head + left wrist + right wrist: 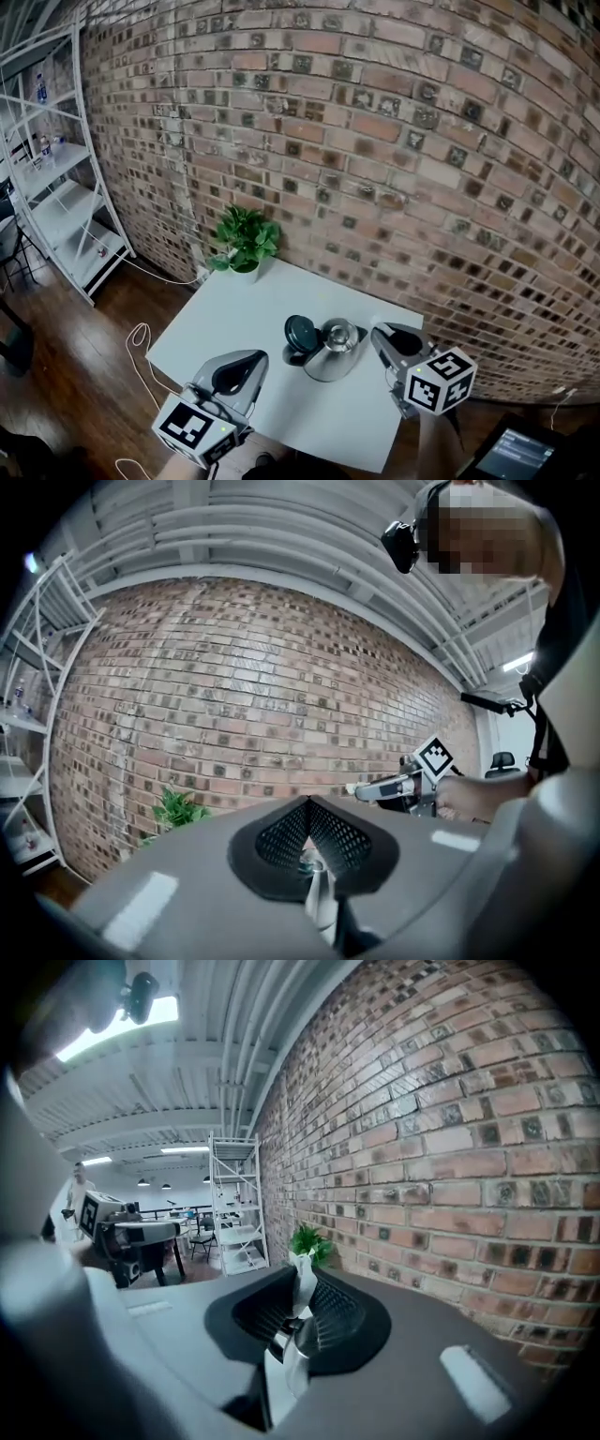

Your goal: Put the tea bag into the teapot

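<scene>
Since the tea bag (301, 1275) is light, limp paper, the step in hand, as I judge it, is to carry it over the opening of the teapot (335, 349) and let go only once it hangs squarely above. The right claw (382, 336) is partly closed, its jaws pinching the white bag, whose top sticks up past the tips. It would do well to come in from above, tilt the tips downward and lower the bag's free end inside the rim before opening. That way the bag should not catch on the edge or drop onto the bench (244, 314). The dark lid (302, 334) lies off the pot, just beside it on its left, so the mouth is open. The left claw (232, 375) hangs over the bench's near edge, jaws drawn together, with nothing I can make out between them; it could steady the pot if needed. The bag, held in the right claw, is just beside the teapot's right side, not yet over the mouth.
</scene>
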Demonstrator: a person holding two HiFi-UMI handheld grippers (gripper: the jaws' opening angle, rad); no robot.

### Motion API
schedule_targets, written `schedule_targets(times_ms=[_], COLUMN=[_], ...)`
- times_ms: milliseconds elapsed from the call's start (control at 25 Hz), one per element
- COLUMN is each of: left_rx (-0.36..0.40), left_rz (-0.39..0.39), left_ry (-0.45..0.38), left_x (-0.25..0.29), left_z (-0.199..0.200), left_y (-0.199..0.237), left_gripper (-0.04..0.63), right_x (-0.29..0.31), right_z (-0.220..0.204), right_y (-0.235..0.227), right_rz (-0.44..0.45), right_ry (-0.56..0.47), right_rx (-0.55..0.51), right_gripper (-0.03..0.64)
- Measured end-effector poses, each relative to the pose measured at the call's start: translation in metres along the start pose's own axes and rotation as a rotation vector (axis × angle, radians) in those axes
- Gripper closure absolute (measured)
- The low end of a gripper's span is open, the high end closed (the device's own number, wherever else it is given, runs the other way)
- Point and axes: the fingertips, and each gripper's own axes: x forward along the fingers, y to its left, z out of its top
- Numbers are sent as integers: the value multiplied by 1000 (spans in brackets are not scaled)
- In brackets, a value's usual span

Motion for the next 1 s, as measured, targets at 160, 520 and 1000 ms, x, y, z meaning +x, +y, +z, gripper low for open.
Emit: schedule_targets(times_ms=[160, 520, 1000], left_rx=[-17, -40, -87], left_rz=[23, 37, 39], left_ry=[41, 92, 105], left_x=[10, 33, 34], left_z=[-17, -51, -71], left_y=[7, 17, 13], left_gripper=[589, 589, 589], right_x=[26, 81, 115], right_z=[-27, -91, -134], right_y=[-19, -38, -47], right_rz=[4, 50, 119], right_ry=[94, 357, 612], right_rx=[-7, -83, -238], right_gripper=[565, 565, 565])
